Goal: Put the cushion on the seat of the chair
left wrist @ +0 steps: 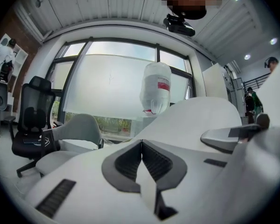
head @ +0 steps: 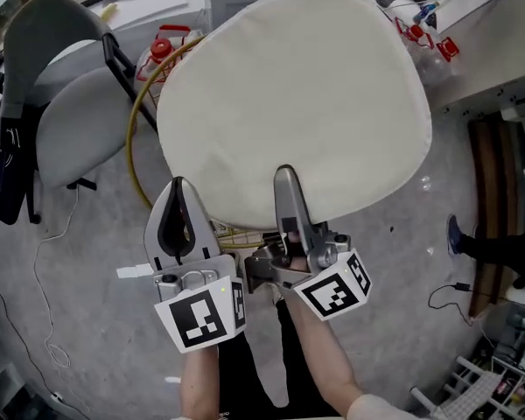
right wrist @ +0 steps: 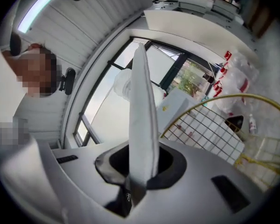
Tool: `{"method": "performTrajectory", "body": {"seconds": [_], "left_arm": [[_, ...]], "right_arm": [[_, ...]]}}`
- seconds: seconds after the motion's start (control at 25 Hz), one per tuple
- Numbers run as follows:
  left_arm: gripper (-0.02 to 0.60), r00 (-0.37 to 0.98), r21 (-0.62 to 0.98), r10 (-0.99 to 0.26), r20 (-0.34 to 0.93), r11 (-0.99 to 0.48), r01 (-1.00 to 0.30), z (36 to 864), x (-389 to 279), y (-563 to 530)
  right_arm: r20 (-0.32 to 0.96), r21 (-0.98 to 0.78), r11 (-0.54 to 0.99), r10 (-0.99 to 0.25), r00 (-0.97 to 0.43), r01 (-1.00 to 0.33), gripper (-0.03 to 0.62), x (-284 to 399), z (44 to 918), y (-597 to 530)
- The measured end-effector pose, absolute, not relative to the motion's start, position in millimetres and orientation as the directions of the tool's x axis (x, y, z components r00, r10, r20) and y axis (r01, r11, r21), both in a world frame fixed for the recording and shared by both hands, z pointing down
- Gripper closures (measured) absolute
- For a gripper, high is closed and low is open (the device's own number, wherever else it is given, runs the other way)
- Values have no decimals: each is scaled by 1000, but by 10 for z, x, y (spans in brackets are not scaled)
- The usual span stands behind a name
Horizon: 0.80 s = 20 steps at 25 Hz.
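Your right gripper (head: 286,178) has its fingers clamped on the near rim of the white cushion (head: 297,103), which spreads flat beyond them, probably so it can land squarely. It covers the yellow wire chair (head: 136,121) below and ahead of the fingers; whether it rests there I cannot tell. Your left gripper (head: 177,189), fingers closed on nothing, sits just beside that rim. Left of those fingers, a grey chair (head: 79,121) stands on the grey floor (head: 96,322).

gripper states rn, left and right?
Left gripper: closed, nothing between its jaws.
Right gripper: closed on the edge of the cushion.
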State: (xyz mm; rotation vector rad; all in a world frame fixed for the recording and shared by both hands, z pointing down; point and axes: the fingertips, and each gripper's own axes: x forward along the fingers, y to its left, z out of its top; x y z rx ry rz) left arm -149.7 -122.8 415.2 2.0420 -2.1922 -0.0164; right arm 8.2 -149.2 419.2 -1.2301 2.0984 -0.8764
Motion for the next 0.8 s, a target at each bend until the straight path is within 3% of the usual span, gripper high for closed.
{"method": "performTrajectory", "body": {"seconds": [0.12,0.28,0.48,0.8], "left_arm": [[568,-79,111,-988,132,94,-989,4487,-1498,-1154],[568,-91,105,-980,178,111,-988,4922,-1526,-1098],[568,-84,90,-969,233,107,-990,5213,-1490,-999],[568,-75,111,-956,283,110,-988,5478,-1402,-962]], "right_arm": [[-95,-839,291,-911,-402,-460,545,161,4694,-1463],[-124,-946,223,-920,-372,-236,545,192,5252,-1471],[-62,-997,75,-951,-304,-34,545,321,5902,-1364],[62,-998,-67,-960,-272,11,545,325,6598,-1289]]}}
